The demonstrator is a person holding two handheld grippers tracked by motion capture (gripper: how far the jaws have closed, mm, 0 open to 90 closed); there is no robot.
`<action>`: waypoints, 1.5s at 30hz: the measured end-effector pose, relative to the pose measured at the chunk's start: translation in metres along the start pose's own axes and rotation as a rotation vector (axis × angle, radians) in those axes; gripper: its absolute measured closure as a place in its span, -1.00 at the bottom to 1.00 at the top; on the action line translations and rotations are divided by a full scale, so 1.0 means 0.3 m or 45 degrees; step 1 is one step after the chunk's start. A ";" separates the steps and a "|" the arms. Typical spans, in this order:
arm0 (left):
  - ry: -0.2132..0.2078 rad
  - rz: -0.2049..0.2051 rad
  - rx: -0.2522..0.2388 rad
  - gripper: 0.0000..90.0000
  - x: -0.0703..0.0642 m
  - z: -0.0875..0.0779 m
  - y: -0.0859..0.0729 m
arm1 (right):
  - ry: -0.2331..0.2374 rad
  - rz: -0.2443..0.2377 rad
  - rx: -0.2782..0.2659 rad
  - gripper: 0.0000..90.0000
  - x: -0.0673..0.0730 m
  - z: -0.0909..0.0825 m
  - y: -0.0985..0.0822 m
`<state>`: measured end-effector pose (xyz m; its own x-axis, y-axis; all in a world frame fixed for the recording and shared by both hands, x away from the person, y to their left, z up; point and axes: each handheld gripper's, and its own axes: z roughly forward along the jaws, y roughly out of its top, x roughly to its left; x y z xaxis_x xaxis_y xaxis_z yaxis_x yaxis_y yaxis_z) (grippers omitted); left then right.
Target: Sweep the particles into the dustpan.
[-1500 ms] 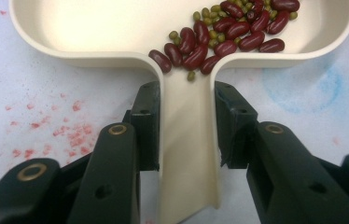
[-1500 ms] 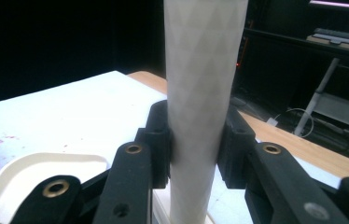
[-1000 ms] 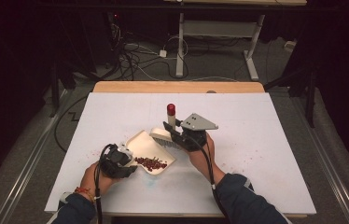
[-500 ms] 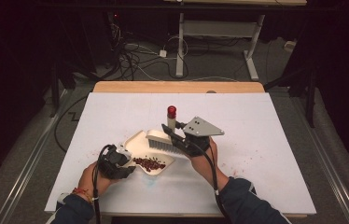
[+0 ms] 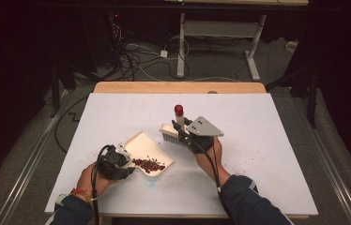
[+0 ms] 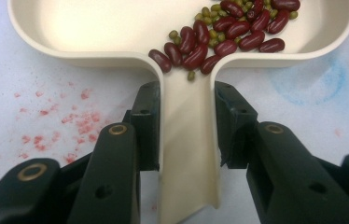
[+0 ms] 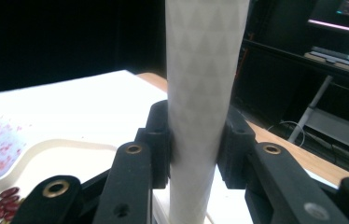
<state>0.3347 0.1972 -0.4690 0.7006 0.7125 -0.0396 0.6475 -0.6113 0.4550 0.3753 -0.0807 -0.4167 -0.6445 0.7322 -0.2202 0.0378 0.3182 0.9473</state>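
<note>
1. The left gripper (image 5: 117, 161) sits at the near left of the white table (image 5: 277, 154), with its jaws clamped on the handle of one cream dustpan (image 5: 141, 146). In the left gripper view the handle (image 6: 189, 154) runs straight between the two black pads, which press on its two sides.
2. The dustpan lies flat on the table just to the right of and beyond the left gripper, with its open edge toward the far left.
3. One heap of beans (image 5: 148, 164) lies at the near end of the pan, beside the handle. The left gripper view shows about sixteen dark red kidney beans (image 6: 238, 32), with about a dozen small green beans (image 6: 208, 13) among them; the heap runs past the top edge, so the count is not complete.
4. Faint red stains (image 6: 77, 121) speckle the table to the left of the handle.
5. The right gripper (image 5: 186, 136) is held near the middle of the table, to the right of the dustpan, with its jaws clamped on one brush (image 5: 173, 133).
6. In the right gripper view the pale handle (image 7: 200, 93) stands upright between the pads. It has one red tip (image 5: 179, 110) at its top, and the bristle head is at the bottom, just beyond the pan's far right edge.
</note>
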 end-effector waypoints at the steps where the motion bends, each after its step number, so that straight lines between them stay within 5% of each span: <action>1: 0.003 -0.009 -0.007 0.41 0.002 0.001 -0.001 | 0.002 0.001 -0.010 0.56 0.009 0.007 -0.002; 7: 0.006 -0.025 -0.007 0.41 0.014 -0.001 -0.009 | 0.038 0.034 -0.030 0.56 0.041 0.029 -0.005; 15: 0.019 -0.028 -0.002 0.41 0.017 0.000 -0.011 | 0.204 0.029 -0.024 0.56 0.084 -0.021 0.034; 20: 0.019 -0.026 -0.003 0.41 0.018 -0.002 -0.013 | 0.204 0.024 -0.070 0.56 0.078 -0.053 0.067; 29: 0.007 -0.055 -0.013 0.41 0.031 -0.007 -0.027 | 0.146 0.066 -0.082 0.56 -0.037 -0.145 0.101; 39: 0.026 -0.061 -0.012 0.41 0.040 -0.006 -0.026 | 0.072 0.086 -0.041 0.56 -0.212 -0.347 0.069; 45: 0.036 -0.075 -0.017 0.41 0.045 -0.005 -0.033 | 0.038 0.068 -0.018 0.56 -0.276 -0.460 0.052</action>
<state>0.3373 0.2135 -0.4726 0.6524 0.7567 -0.0415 0.6831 -0.5634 0.4647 0.3238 -0.2195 -0.3515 -0.6646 0.7293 -0.1626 0.0617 0.2704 0.9608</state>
